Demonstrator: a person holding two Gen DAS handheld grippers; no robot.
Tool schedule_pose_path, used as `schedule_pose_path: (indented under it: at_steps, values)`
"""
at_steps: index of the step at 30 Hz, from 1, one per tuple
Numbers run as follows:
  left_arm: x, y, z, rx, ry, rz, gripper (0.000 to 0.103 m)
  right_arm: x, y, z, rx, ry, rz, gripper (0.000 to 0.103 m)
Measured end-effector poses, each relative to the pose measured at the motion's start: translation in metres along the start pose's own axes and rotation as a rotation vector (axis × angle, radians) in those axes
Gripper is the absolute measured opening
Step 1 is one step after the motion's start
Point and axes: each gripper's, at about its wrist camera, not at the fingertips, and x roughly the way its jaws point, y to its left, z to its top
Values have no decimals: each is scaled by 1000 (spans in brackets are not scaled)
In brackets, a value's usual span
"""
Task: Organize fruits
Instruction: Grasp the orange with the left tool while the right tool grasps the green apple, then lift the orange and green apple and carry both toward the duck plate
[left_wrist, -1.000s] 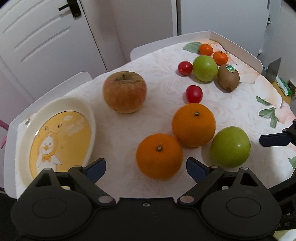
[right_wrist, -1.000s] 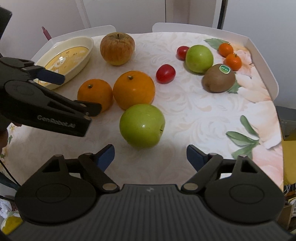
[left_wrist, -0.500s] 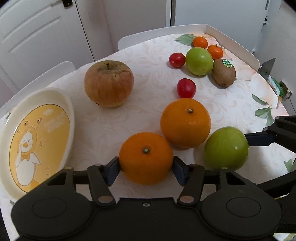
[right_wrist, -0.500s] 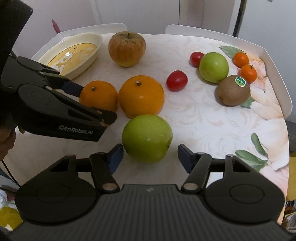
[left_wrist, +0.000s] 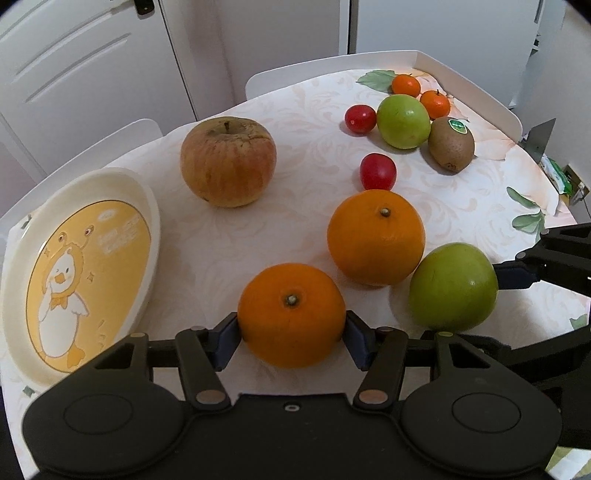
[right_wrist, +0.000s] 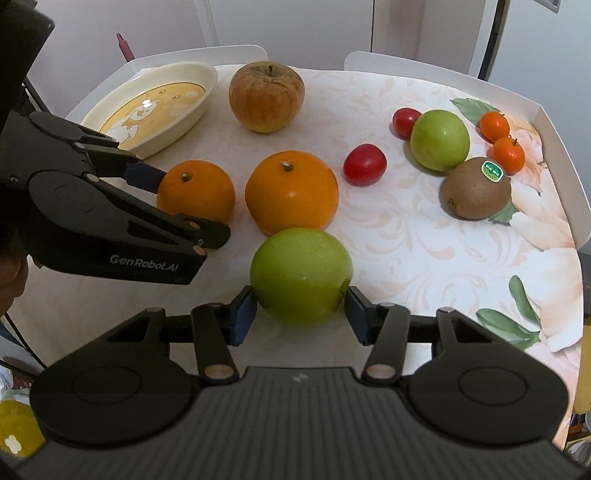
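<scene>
Orange (left_wrist: 291, 314) clenched by left gripper (left_wrist: 291, 334), green apple (right_wrist: 301, 275) seemingly by right gripper (right_wrist: 301, 314), table edge (right_wrist: 561, 177) near.

Around the duck plate (left_wrist: 146, 206): two oranges (left_wrist: 291, 314), two green apples (left_wrist: 452, 286), one russet apple (left_wrist: 228, 160), two cherry tomatoes (left_wrist: 377, 171), two mandarins (left_wrist: 405, 85), one kiwi (left_wrist: 451, 144).

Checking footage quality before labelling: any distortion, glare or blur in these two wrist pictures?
Left wrist view: strong fisheye bend, dark corners; the near green apple looks slightly soft, the held orange sharp, with a soft shadow under it. Right wrist view: same bending along the table edge; a glare spot on the bigger orange, fruit otherwise evenly lit.
</scene>
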Motion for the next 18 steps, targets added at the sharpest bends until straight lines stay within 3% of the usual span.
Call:
schedule_pose_path:
  at_steps: [18]
  values:
    - [-28,2,-17,-107,-30,67,63,-13,0,-5,-44,-28,33,66]
